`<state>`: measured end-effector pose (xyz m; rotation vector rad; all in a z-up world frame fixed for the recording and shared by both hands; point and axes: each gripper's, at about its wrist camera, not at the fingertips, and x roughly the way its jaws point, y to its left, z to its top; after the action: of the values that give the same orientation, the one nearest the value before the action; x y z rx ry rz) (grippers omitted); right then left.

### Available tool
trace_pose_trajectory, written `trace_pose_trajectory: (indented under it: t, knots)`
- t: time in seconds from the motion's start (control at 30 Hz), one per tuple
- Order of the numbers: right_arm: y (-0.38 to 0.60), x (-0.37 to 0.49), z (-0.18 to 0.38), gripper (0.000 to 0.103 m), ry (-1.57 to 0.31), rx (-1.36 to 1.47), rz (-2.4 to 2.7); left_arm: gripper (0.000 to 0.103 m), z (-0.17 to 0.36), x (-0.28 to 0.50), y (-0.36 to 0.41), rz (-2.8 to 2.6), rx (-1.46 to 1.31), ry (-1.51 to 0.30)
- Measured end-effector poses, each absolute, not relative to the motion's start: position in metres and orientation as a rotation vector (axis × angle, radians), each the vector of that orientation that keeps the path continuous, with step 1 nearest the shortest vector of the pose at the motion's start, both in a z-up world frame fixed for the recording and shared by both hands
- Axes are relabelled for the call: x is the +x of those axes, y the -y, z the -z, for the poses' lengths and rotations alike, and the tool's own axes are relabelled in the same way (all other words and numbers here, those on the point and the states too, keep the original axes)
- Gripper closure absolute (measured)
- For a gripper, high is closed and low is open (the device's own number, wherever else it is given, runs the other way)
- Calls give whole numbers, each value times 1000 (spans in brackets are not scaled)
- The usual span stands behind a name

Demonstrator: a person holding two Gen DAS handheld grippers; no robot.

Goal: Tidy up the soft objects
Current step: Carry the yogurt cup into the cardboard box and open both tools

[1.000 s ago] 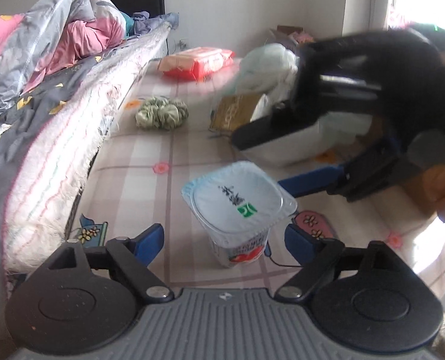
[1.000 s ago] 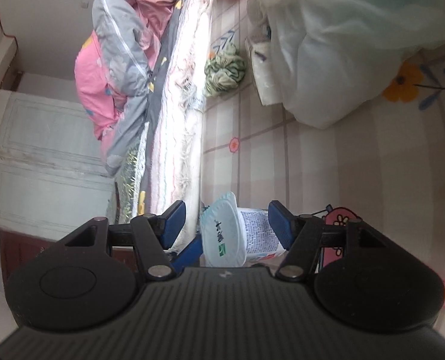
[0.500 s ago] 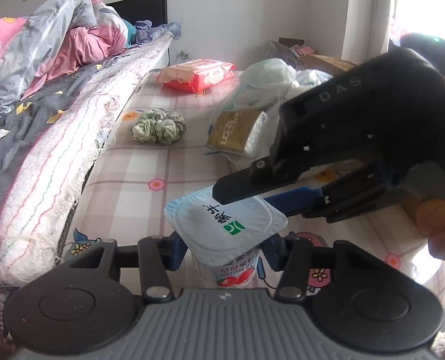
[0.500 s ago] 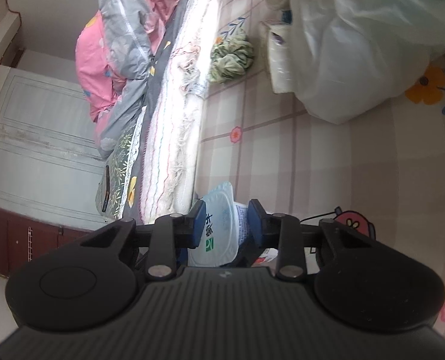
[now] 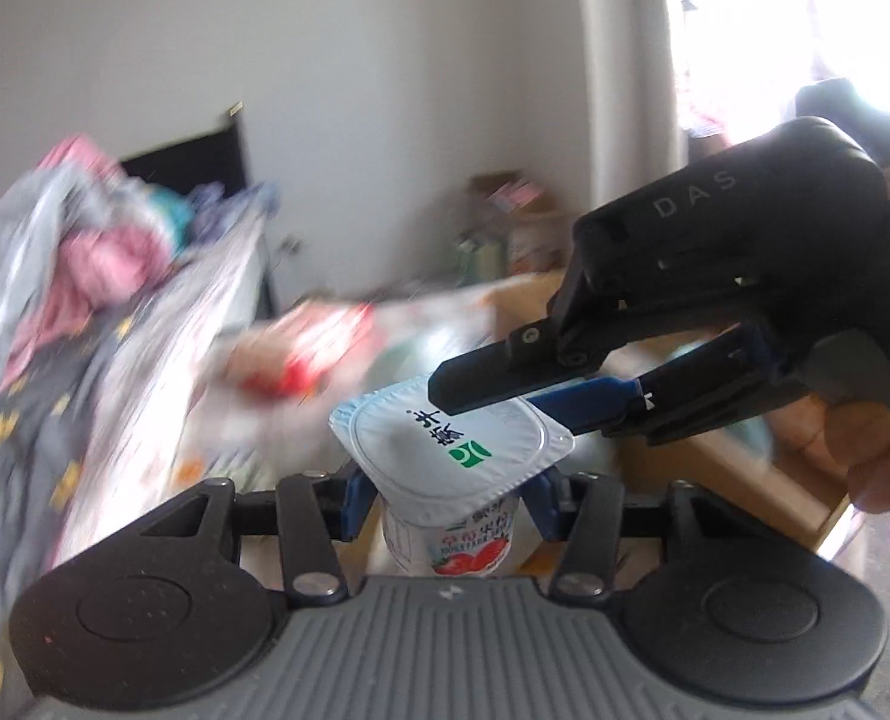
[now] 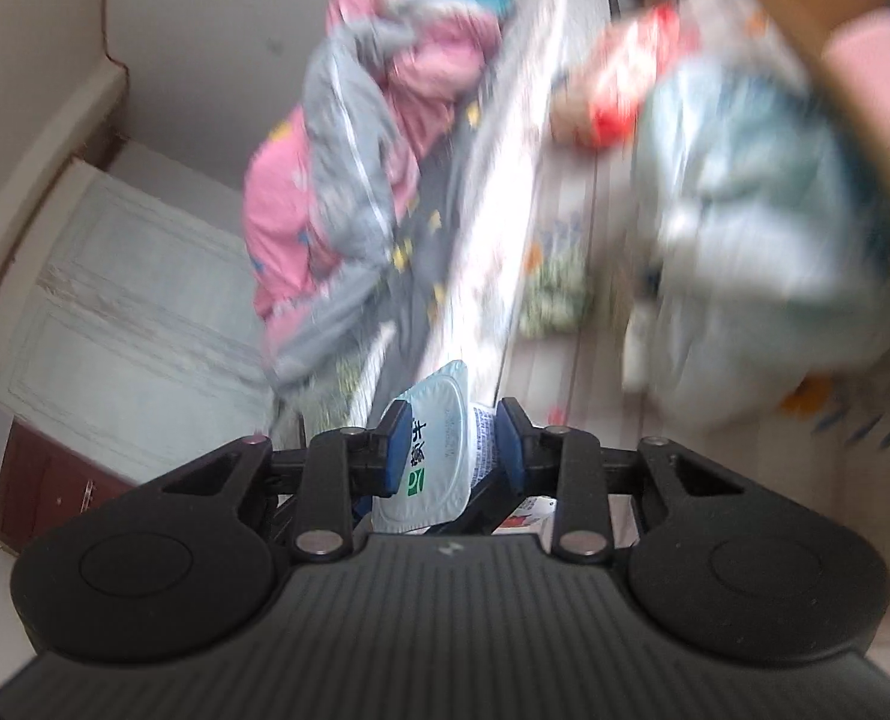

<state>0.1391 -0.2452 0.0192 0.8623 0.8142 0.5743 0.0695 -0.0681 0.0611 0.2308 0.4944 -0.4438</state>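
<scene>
Clearly blurred room: we see a bed point(image 5: 162, 324) with a pink-and-grey quilt point(image 6: 348, 138) and a white wall point(image 5: 384, 90).
Left hand-held gripper point(image 5: 445, 495): we grip the yogurt cup point(image 5: 451, 450) by its sides, partly closed.
Right hand-held gripper point(image 6: 454, 447): narrowly closed across the cup's lid and base.
Right view only: a white door point(image 6: 114, 324).

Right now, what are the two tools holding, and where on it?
Both hold one yogurt cup: left tool clamps its sides below the rim, right tool pinches its foil-lidded top edge.
</scene>
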Motion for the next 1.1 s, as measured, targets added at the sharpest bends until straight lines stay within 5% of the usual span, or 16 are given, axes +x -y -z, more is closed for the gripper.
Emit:
trace_pose_trajectory:
  t: [0.3,0.83,0.97,1.1]
  knots:
    - [375,116,-43,71,-775,866,-390,51,-80,93,187,695,239,-576]
    - [463,112,88,68,-1114,1088,-271,50,-1,105,269,802,398,-896]
    - [455,126,99,61,-1217,1020,-308,35,-8,106,258,794,393,-891]
    - [452,134,106,57,-1271,938,-259,32,-25,101,242,794,360,-859]
